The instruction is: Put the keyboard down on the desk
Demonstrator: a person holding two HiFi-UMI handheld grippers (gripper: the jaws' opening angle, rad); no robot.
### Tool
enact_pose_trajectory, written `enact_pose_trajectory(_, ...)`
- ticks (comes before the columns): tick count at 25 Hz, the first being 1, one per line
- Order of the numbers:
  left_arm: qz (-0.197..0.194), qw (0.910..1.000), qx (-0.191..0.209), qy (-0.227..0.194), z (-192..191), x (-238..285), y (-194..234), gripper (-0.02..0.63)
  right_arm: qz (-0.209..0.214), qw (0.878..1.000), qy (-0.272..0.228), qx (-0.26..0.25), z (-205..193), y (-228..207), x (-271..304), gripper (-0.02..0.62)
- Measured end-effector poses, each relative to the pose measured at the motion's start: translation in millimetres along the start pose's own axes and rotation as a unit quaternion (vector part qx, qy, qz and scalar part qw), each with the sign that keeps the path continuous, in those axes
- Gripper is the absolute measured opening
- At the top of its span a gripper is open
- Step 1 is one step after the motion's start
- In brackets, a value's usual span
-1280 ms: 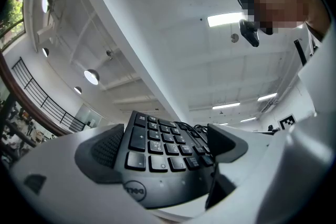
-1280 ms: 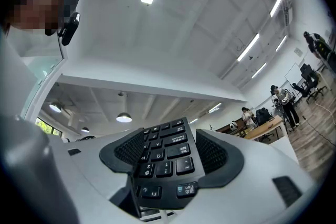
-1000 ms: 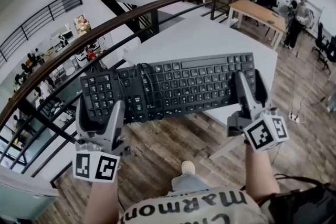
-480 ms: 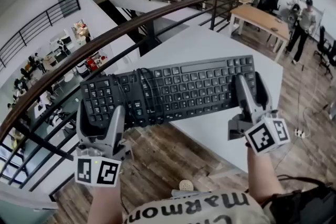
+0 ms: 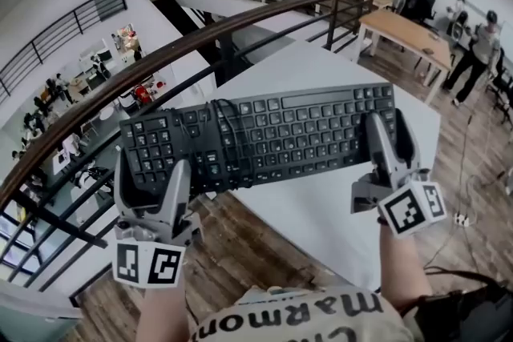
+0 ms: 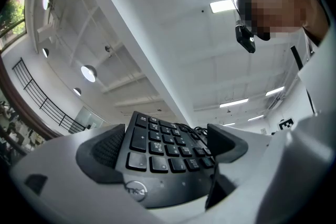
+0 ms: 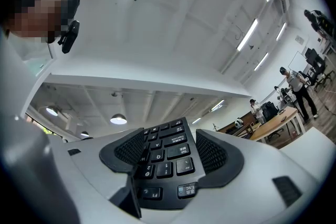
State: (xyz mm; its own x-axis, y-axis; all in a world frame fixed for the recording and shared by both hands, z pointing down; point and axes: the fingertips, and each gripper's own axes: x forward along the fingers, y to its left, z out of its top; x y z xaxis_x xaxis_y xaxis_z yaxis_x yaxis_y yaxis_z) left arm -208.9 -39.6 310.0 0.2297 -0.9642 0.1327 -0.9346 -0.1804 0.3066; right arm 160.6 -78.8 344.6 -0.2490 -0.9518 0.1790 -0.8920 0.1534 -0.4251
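Firmly, left gripper (image 5: 152,172) and right gripper (image 5: 387,132) clamp the keyboard (image 5: 264,136) by its ends.

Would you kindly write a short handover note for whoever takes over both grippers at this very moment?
Left gripper: shut on the number-pad end of the keyboard.
Right gripper: shut on its Esc end.
Keyboard: held in the air, keys up, its cable bundled on top. Its right part is over the white desk; its left end hangs out past the desk's edge, above the wooden floor.
Done: keyboard gripped at both ends and at the desk.
Left: shift it fully over the desk, lower it flat, open both grippers.
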Motion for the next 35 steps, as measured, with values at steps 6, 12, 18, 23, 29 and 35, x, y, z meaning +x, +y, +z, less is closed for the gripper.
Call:
enact_pose_trajectory(6, -0.006, 0.9999, 0.002, 0.014, -4, 1, 1, 0.482, -0.01, 1.0, 0.009, 0.008, -13, -4, -3, 0.313)
enact_pose_trajectory(12, -0.017, 0.9995, 0.013, 0.022, -3, 5, 3, 0.482, -0.025, 0.999, 0.005, 0.024, -16, -4, -11, 0.313)
enact_pose_trajectory(18, -0.056, 0.998, -0.006, 0.026, -1, 12, 1, 0.482, -0.063, 0.998, -0.009, 0.006, -3, 3, -33, 0.313)
enact_pose_trajectory(23, -0.092, 0.9954, 0.002, 0.026, 16, 25, -11, 0.482, -0.091, 0.995, -0.031, 0.014, 11, 3, -51, 0.313)
enact_pose_trajectory(29, 0.093, 0.9933, 0.06, -0.033, 46, -23, -22, 0.482, 0.101, 0.993, 0.023, 0.055, 4, 9, 52, 0.313)
enact_pose_trajectory(35, 0.096, 0.9928, 0.056, -0.045, 37, -23, -29, 0.482, 0.112, 0.992, 0.015, 0.05, 8, 1, 53, 0.313)
